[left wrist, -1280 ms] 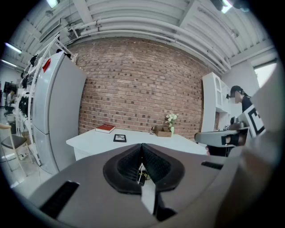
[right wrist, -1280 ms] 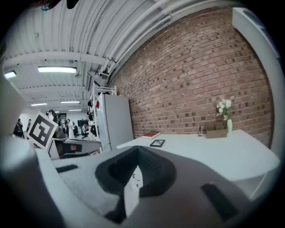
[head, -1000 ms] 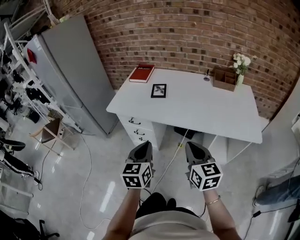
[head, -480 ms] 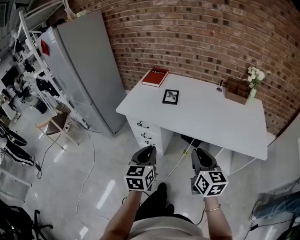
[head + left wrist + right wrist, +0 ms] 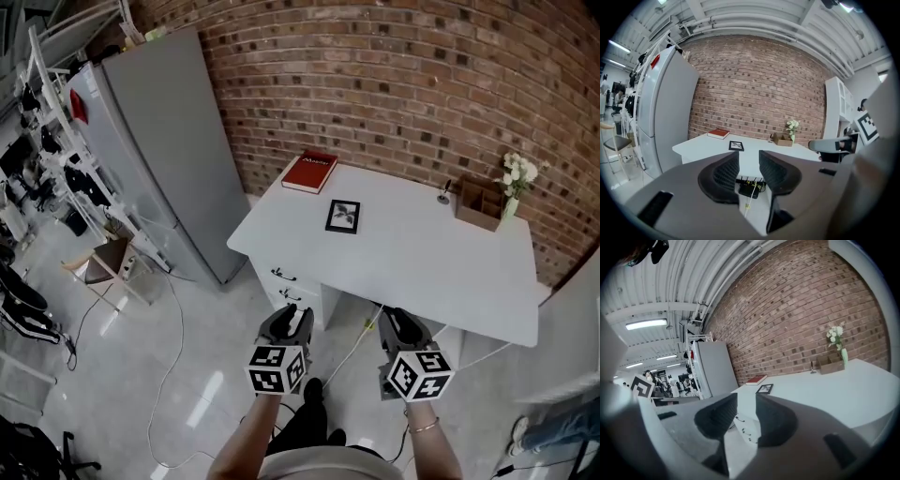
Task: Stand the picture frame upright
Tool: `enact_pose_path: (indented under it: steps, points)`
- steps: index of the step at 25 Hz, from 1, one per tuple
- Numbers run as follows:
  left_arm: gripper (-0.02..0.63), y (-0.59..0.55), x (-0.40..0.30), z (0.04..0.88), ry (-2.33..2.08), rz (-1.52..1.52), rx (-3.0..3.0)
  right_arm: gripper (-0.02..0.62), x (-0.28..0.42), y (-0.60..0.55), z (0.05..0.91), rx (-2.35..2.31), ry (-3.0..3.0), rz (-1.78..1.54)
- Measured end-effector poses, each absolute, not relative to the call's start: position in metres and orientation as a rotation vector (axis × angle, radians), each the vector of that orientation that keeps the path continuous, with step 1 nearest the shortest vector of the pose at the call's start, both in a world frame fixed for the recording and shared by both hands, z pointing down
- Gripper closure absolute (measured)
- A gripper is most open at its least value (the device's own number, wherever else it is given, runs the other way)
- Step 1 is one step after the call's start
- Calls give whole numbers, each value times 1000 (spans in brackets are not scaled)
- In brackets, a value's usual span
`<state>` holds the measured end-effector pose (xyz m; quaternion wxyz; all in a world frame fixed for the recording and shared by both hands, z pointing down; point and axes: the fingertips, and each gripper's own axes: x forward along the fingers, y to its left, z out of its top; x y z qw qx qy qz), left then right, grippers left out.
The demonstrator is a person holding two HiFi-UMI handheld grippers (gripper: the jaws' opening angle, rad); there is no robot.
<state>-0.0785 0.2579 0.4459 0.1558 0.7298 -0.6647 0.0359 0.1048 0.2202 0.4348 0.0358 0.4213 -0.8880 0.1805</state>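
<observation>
We hold both grippers well short of the desk. The left gripper and right gripper are opening, empty. The frame lies flat.

A smooth, matt white bench stands against a rough red-brick wall with coarse mortar joints. The pale floor below is polished and glossy, throwing back streaks of light. The tall grey cabinet has a smooth, satin, metal-like skin. A red hardback book shows a slight sheen. The black-edged picture frame looks matt, and the brown desk box looks like bare wood.
</observation>
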Motion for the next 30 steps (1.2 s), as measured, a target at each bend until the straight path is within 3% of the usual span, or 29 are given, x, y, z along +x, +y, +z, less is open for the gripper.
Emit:
enact_pose_path:
  steps: [15,30]
  points:
    - [471,141,-167,443,-1856,70,2116,489,23,105,430,1361,-2681,535]
    - [468,81,-175,446,-1761,96,2206,489,9,71,434,1471,-2628,537]
